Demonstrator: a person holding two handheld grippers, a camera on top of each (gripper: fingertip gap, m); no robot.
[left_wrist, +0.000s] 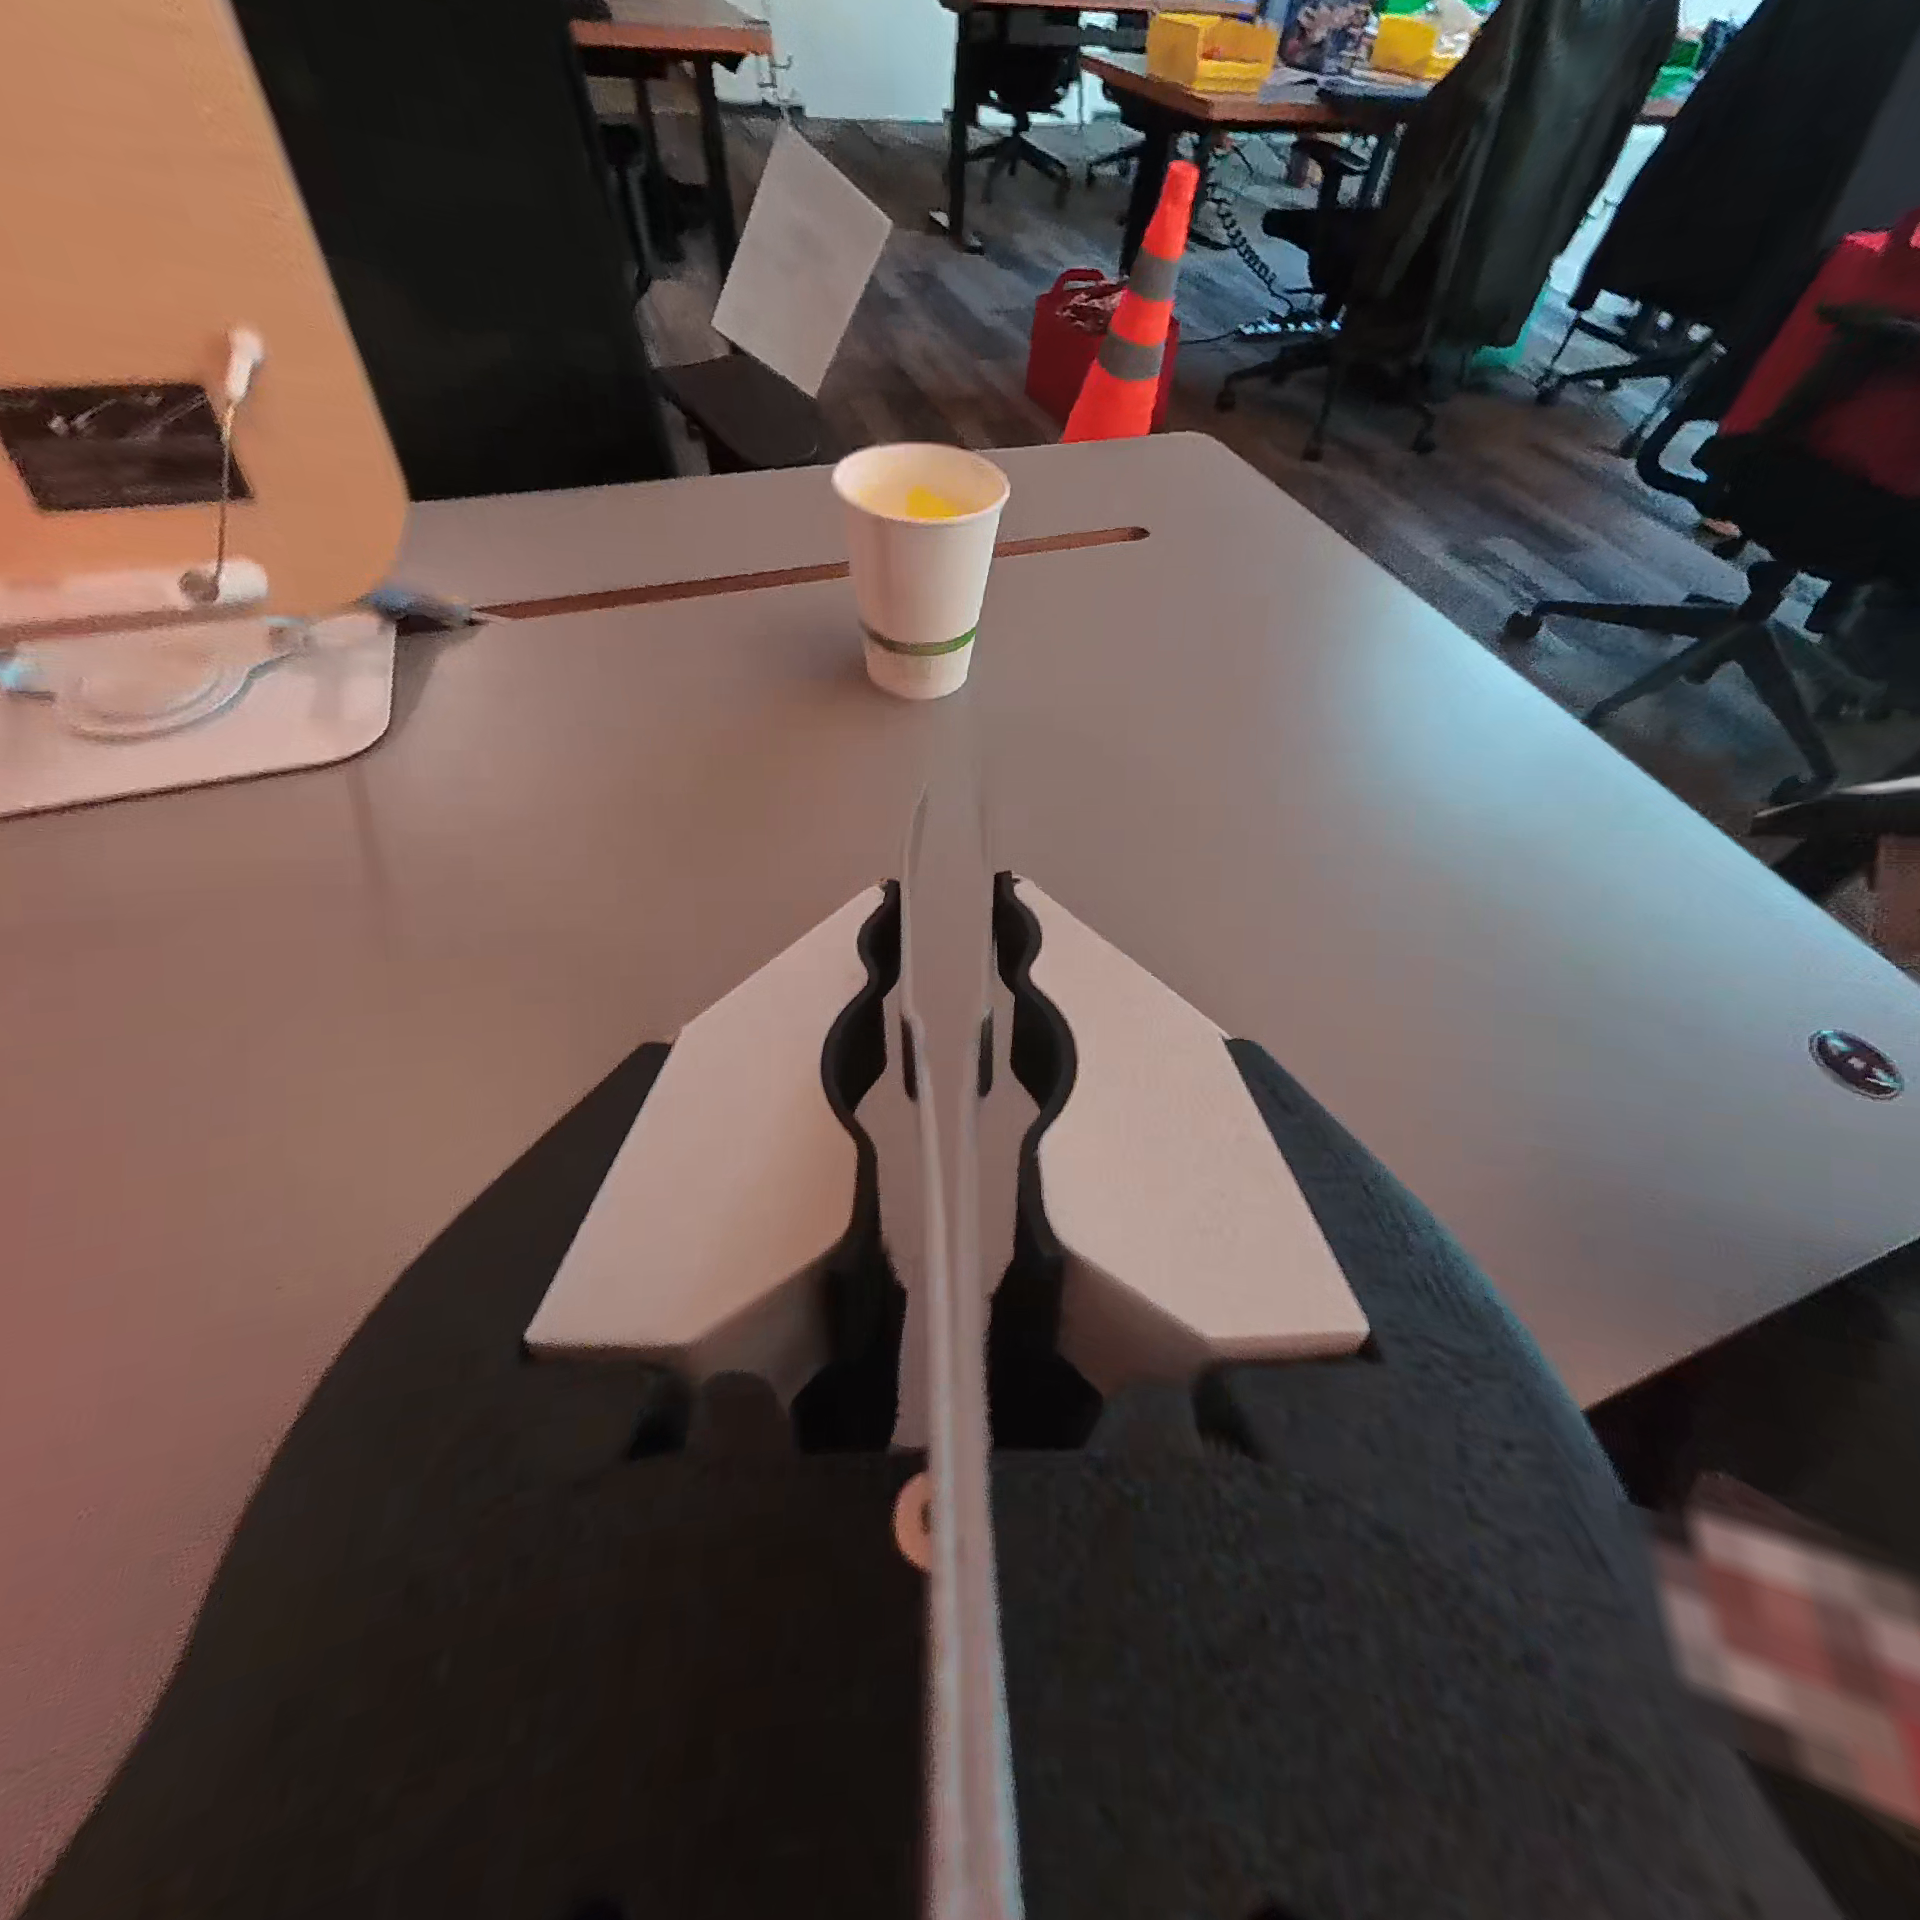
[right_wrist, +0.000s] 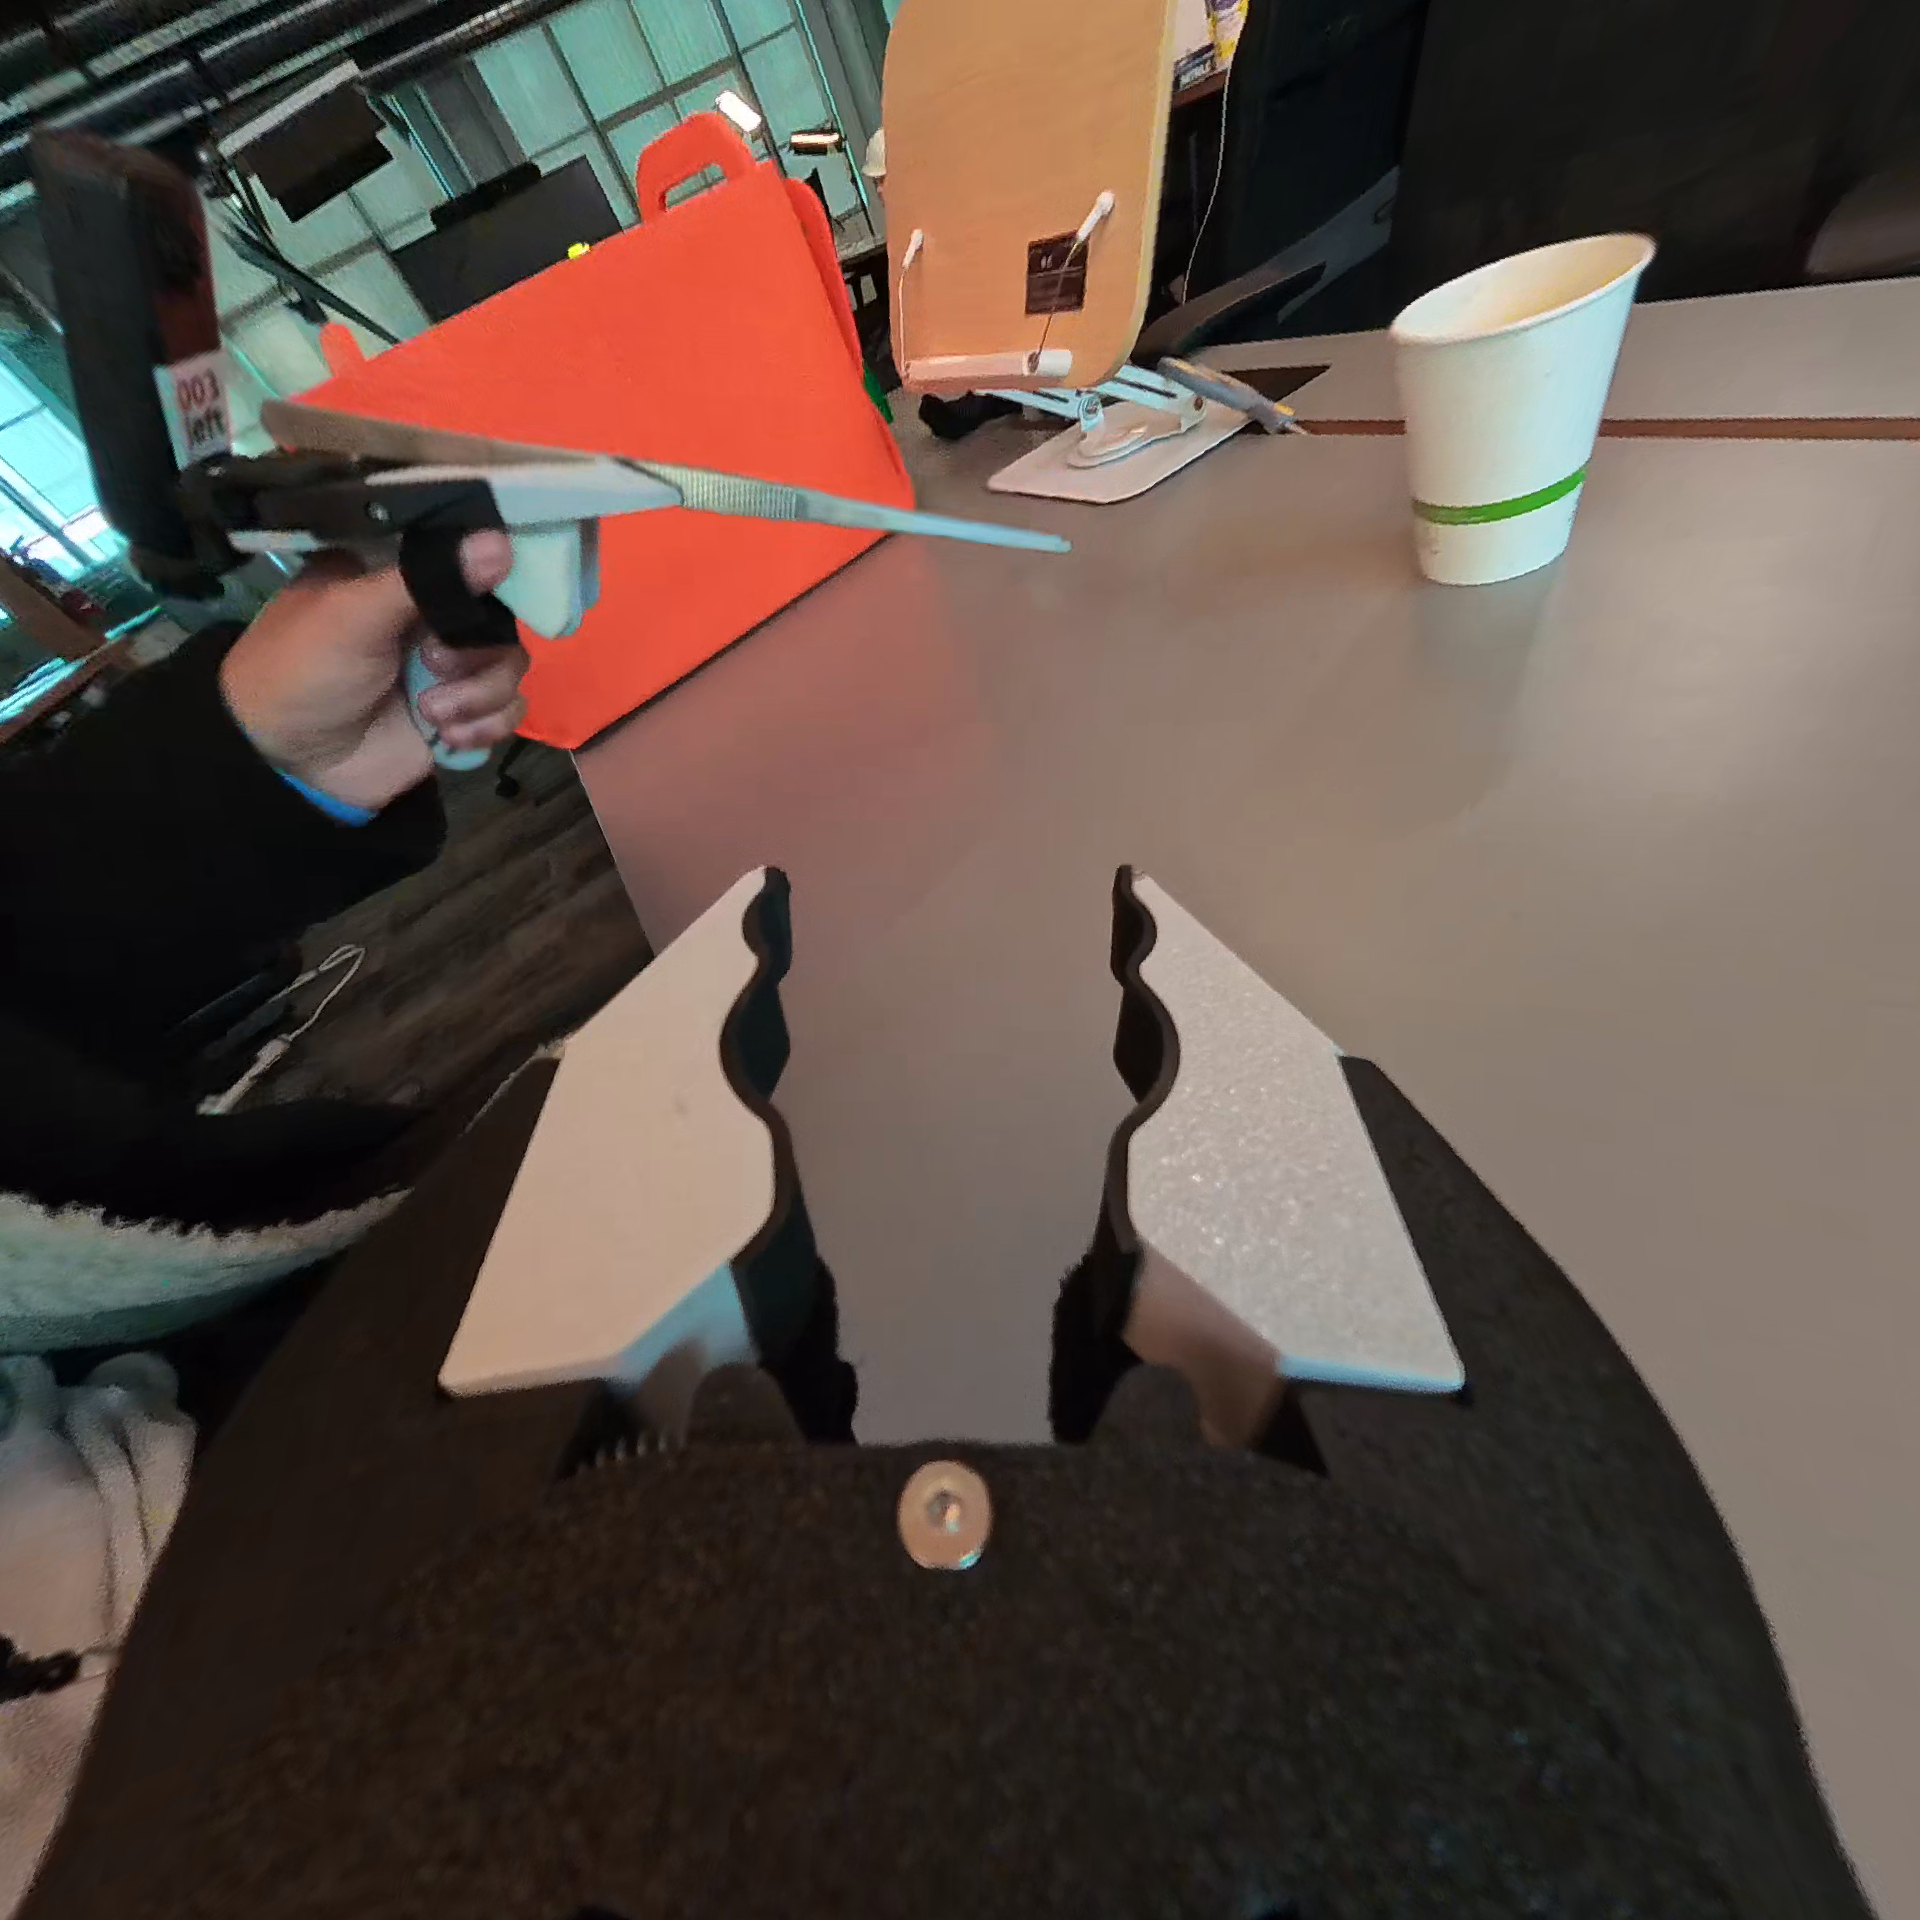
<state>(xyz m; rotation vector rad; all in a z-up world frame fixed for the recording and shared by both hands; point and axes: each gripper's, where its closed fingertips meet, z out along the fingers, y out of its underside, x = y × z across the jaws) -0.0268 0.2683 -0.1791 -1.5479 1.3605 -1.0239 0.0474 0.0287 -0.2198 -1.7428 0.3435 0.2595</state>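
Clamping a pair of long metal tweezers (left_wrist: 940, 1039), the left gripper (left_wrist: 940, 894) has its fingers closed on them, tips pointing straight ahead at a white paper cup (left_wrist: 920, 566) (something yellow lies inside) standing upright farther along the grey tabletop (left_wrist: 1351, 831), well apart. The right gripper (right_wrist: 951, 883) hovers with fingers spread and empty; from it the cup sits ahead and to the right.
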